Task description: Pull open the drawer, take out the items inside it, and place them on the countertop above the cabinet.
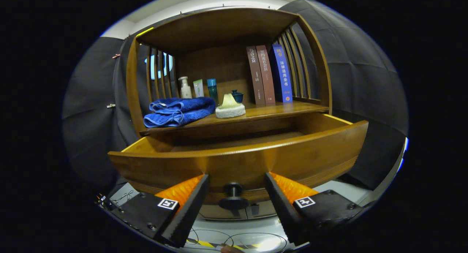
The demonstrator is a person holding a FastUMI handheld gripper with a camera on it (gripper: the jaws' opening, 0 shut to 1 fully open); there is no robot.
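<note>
Drawer (237, 161) stands pulled open just ahead of your gripper (237, 180), its knob (233, 196) between fingers, neither one touching it. Fingers spread wide, holding nothing. Visible drawer floor looks bare; front panel hides near part, so you cannot tell whether items remain inside. Beyond and above drawer, countertop (285, 108) carries blue towel (179, 111), pale sponge-like block (230, 107), bottles (197, 87), small dark pot (237, 95), books (270, 74). Opening step judged done; unloading perhaps finished, perhaps not.

Claw (237, 180) fingers spread apart, level.
</note>
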